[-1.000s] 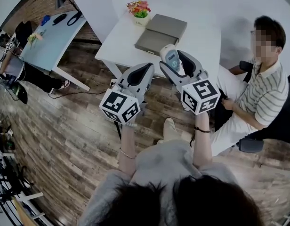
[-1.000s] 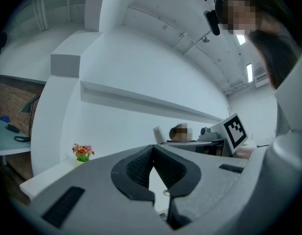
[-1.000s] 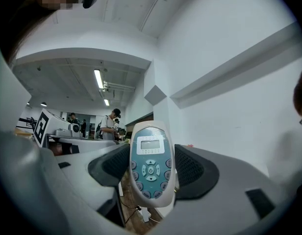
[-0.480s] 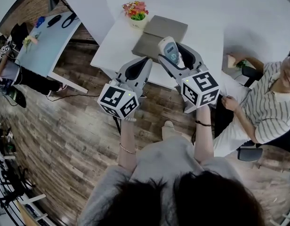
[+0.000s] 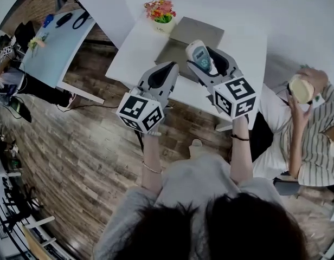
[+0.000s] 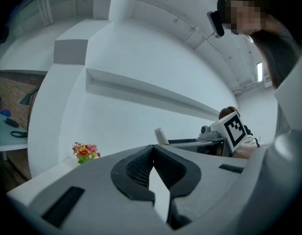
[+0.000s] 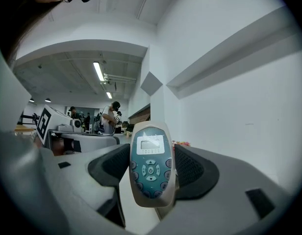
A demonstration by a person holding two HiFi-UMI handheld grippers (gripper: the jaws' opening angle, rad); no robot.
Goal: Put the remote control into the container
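The remote control (image 5: 200,55), white with a teal keypad and a small screen, stands upright between the jaws of my right gripper (image 5: 203,64), which is shut on it. In the right gripper view the remote control (image 7: 150,168) fills the centre, and the right gripper (image 7: 151,173) clamps its lower half. Just beyond it on the white table lies the container (image 5: 184,41), a flat grey box. My left gripper (image 5: 165,70) hovers beside the right one at the table's near edge. The left gripper (image 6: 152,155) is shut with nothing in it.
A pot of flowers (image 5: 161,11) stands on the white table (image 5: 135,47) behind the box. A seated person (image 5: 310,129) in a striped shirt holds a cup at the right. A light-blue table (image 5: 50,42) with small items stands at far left on the wooden floor.
Both grippers have drifted slightly forward over the table edge, the remote still held. The seated person has raised a cup toward the face.
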